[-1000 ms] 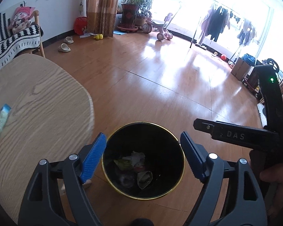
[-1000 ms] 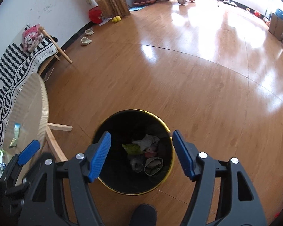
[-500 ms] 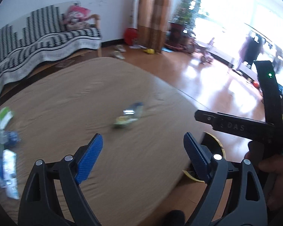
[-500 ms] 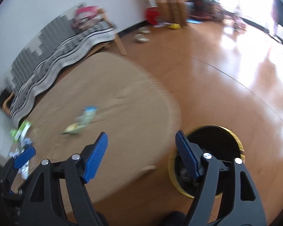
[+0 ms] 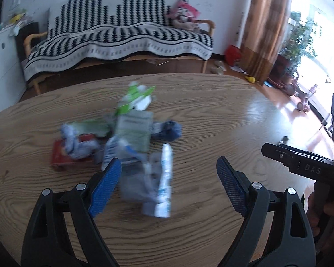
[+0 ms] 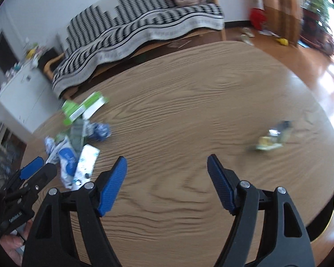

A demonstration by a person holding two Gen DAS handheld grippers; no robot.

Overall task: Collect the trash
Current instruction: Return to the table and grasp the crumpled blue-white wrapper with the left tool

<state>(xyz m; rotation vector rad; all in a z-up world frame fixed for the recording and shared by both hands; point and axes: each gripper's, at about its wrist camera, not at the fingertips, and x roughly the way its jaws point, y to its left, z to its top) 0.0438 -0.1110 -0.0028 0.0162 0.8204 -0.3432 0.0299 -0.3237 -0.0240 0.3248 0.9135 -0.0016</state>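
Both grippers are hovering over the wooden desk (image 5: 211, 115), angled down at it. The left gripper (image 5: 169, 184) is holding its fingers wide apart with nothing pressed between them; the near end of the trash pile (image 5: 131, 142) is showing through the gap, but the blue pads are not touching it. The right gripper (image 6: 167, 182) is likewise standing with fingers apart and empty over bare wood, its jaws having just been opening a little.

The pile is lying centre-left in the left view and at mid-left in the right view. It is made up of a green-and-white carton (image 5: 135, 102) at the far end, a red flat box (image 5: 66, 153) at the left, a crumpled blue wad (image 5: 169, 130) at the right, and white-and-blue wrappers (image 5: 164, 182) nearest the left fingers. A single yellowish wrapper (image 6: 271, 140) is lying well apart, at the right of the right view. The bin (image 6: 322, 218) is showing as a dark rim under the desk edge, lower right.

Motion blur is limiting detail. In my judgement everything is light, thin and easily crushed. The wrappers look slick and flat, so they should be pinched at a raised crease or edge. The cartons are stiffer and are better taken across a narrow side. Loose pieces may slide or drag neighbours.
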